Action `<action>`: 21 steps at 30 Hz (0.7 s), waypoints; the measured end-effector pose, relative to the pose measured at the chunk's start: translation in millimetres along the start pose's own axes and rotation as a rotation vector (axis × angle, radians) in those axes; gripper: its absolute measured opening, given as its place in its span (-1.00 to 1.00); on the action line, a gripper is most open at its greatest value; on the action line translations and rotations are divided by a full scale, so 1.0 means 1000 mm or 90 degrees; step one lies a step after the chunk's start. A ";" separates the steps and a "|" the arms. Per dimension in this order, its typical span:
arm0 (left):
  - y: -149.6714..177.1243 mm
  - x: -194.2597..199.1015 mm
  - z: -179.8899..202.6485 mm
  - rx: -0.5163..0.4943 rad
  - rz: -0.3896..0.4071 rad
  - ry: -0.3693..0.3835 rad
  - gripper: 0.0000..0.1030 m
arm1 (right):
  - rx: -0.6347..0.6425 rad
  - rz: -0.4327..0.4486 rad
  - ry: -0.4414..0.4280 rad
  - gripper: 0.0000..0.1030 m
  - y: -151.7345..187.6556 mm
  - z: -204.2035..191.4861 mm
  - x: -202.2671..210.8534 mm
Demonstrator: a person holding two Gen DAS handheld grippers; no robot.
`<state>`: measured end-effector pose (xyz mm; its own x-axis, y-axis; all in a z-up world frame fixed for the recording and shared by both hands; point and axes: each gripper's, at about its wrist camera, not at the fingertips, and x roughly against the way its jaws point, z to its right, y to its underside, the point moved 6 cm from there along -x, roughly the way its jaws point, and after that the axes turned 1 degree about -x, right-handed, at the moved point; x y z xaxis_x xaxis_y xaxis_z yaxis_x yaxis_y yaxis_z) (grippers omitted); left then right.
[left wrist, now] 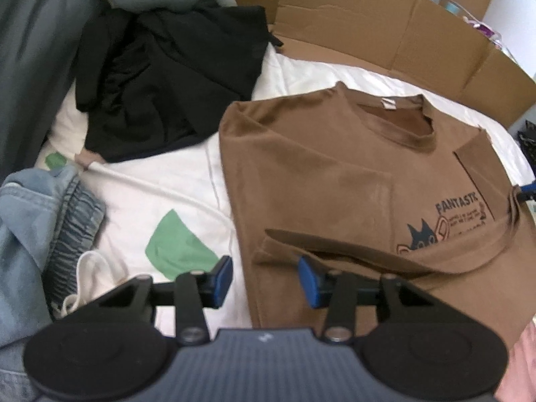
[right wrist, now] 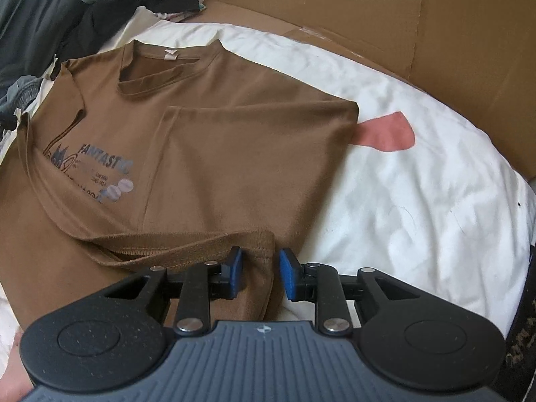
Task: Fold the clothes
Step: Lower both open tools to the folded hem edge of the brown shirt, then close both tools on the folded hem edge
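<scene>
I hold a gripper in each hand over a brown cotton T-shirt (left wrist: 335, 174) with a blue cat print and the word FANTASTIC on it. The shirt lies on a white bed sheet (right wrist: 402, 194) with its sides folded in and its bottom hem folded up toward the print.

My left gripper (left wrist: 265, 279) has its blue pads apart. They sit over the shirt's left edge, one pad above the sheet and one above the brown cloth. Nothing is pinched.

My right gripper (right wrist: 258, 273) also has its pads apart. The corner of the folded hem lies between them, but the pads do not press on it.

A black heap of clothes (left wrist: 167, 77) lies past the shirt on the left. Light blue denim jeans (left wrist: 40, 227) lie bunched near my left gripper. A brown cardboard wall (right wrist: 435, 33) stands behind the bed.
</scene>
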<state>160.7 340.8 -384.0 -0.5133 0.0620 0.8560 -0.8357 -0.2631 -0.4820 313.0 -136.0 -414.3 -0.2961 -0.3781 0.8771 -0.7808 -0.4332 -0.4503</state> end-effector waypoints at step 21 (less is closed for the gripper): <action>-0.006 -0.034 -0.008 0.018 -0.003 -0.014 -0.84 | -0.086 0.029 0.003 -0.99 0.011 0.013 0.010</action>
<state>182.0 347.6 -412.0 -0.5046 0.0430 0.8623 -0.8321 -0.2905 -0.4725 308.8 -155.3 -412.3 -0.3352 -0.3904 0.8575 -0.8337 -0.3009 -0.4629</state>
